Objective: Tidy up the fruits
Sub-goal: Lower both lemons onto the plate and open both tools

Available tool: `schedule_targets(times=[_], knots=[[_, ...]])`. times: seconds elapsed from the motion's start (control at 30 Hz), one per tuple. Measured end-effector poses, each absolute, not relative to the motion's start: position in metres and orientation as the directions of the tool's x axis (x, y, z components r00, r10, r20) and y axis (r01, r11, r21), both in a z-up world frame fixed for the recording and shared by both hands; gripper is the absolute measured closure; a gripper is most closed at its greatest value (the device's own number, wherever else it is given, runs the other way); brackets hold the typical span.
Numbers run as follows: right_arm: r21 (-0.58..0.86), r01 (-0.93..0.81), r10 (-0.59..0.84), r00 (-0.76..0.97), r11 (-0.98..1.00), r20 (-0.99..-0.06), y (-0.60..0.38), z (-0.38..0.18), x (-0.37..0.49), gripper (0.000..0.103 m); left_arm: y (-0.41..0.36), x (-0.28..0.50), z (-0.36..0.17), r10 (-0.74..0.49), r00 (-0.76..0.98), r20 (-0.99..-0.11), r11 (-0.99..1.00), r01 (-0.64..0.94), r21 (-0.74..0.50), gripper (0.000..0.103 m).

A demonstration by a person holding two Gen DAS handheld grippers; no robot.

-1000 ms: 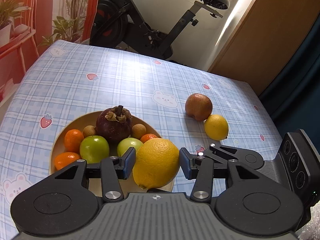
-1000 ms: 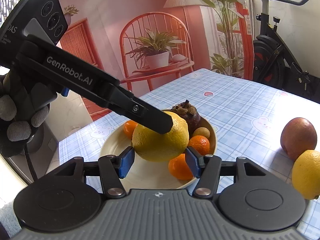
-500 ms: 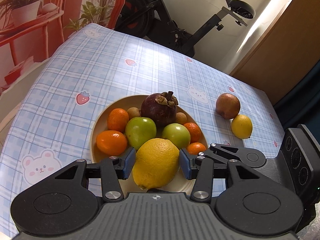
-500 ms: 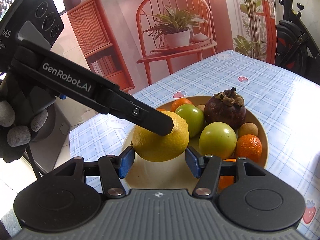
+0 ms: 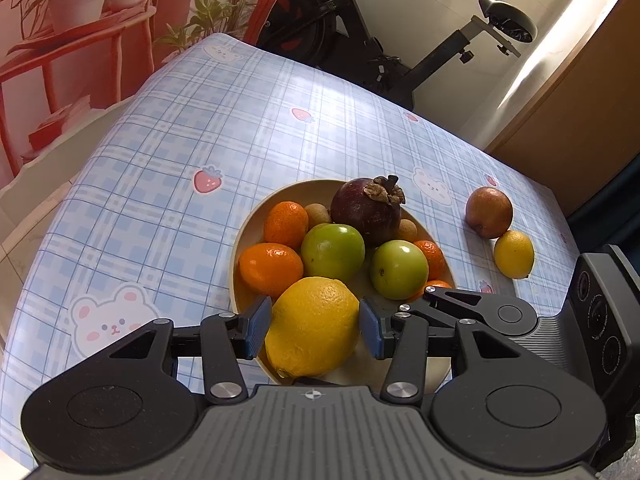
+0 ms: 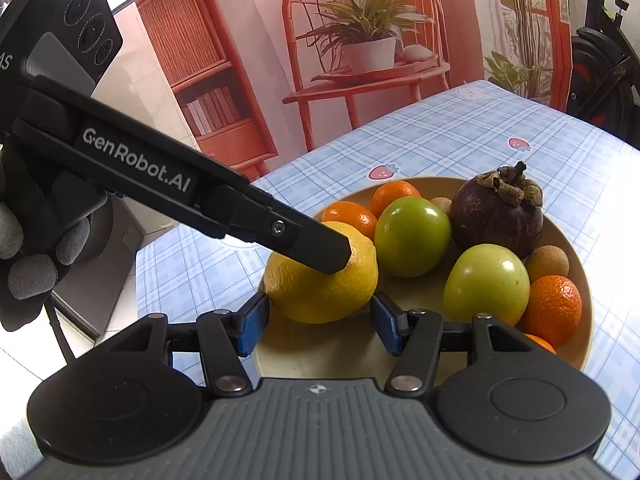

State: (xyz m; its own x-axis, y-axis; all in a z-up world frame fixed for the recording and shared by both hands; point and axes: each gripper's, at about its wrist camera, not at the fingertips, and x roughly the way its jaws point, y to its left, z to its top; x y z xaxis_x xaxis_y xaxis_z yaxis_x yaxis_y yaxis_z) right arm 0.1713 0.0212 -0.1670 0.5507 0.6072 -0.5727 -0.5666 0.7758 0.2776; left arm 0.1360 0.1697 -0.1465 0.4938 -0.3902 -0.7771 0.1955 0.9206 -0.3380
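Both grippers meet on one lemon (image 5: 313, 327) over the plate (image 5: 245, 236)! Left gripper (image 5: 312, 327) fingers squeeze it; right gripper (image 6: 317, 323) fingers flank it, contact unclear.

The big lemon (image 5: 314, 326), carried in the left claw (image 5: 311, 326), has travelled over the plate (image 5: 256, 220). A second ago it hung at the plate's near right edge, in front of the mangosteen (image 5: 366, 210); now it sits lower, over the plate's near rim, just in front of the left orange (image 5: 271, 268) and the green fruit (image 5: 333, 252). The right claw (image 6: 318, 326) has swung along with it, so the red fruit (image 5: 489, 212) and small lemon (image 5: 514, 254) beside the plate have left its view.
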Motion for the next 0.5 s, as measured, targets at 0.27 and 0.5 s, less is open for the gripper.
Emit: schedule_targets(times=[0.27, 0.5], knots=[[0.276, -0.562, 0.603, 0.557, 0.780, -0.571, 0.0235, -0.1672, 0.1737, 0.044, 0.1688, 0.1358, -0.1452, -0.378, 0.508, -0.774, 0.926, 0.194, -0.325, 0.053], [0.269, -0.561, 0.599, 0.562, 0.783, -0.570, 0.0239, -0.1672, 0.1719, 0.044, 0.1689, 0.1327, -0.1423, -0.361, 0.527, -0.770, 0.933, 0.192, -0.306, 0.054]])
